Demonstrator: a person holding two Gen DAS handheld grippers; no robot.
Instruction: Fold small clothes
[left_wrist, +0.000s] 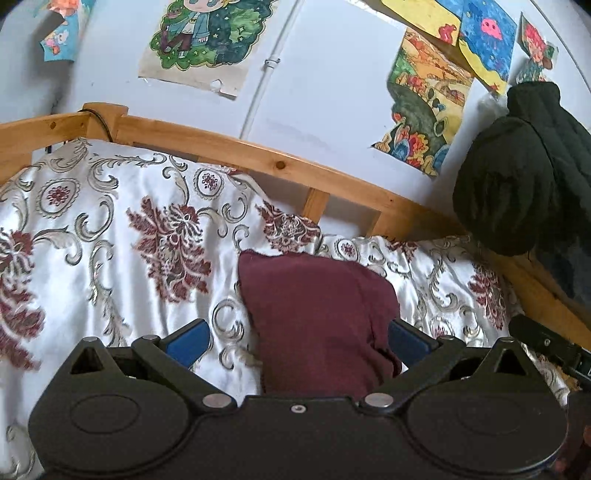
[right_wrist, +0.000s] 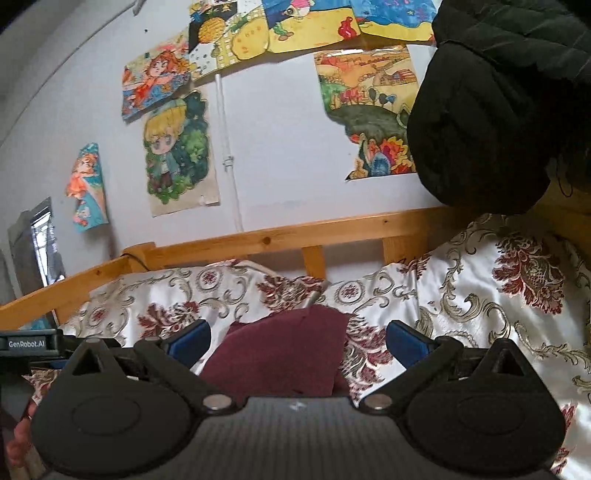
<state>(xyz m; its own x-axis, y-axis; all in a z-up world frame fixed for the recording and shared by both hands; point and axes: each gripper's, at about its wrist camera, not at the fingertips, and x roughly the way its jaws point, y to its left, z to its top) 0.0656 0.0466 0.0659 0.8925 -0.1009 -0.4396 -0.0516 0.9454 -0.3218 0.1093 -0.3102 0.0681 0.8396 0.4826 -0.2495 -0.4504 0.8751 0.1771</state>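
Bed cover (left_wrist: 110, 229): white satin with dark red flowers and grey scrolls, rumpled, filling the lower half of both views.

Wooden bed rail (left_wrist: 229, 151): pine, running from 9 to 3 o'clock behind the cover.

Black padded jacket (right_wrist: 491, 122): hanging at 2 o'clock.

Drawings (right_wrist: 177, 155): coloured sheets on the wall, around 12 o'clock.

Maroon garment (left_wrist: 317, 317): lying on the cover at 6 o'clock, between the fingers of both grippers. It looks soft, light and limp, and likely to slide on satin; its far corners or an edge look the best hold.

Left gripper (left_wrist: 308, 341): jaws spread wide, holding nothing, cloth between them.

Right gripper (right_wrist: 297, 341): jaws likewise spread apart, gripping nothing, just above the garment.
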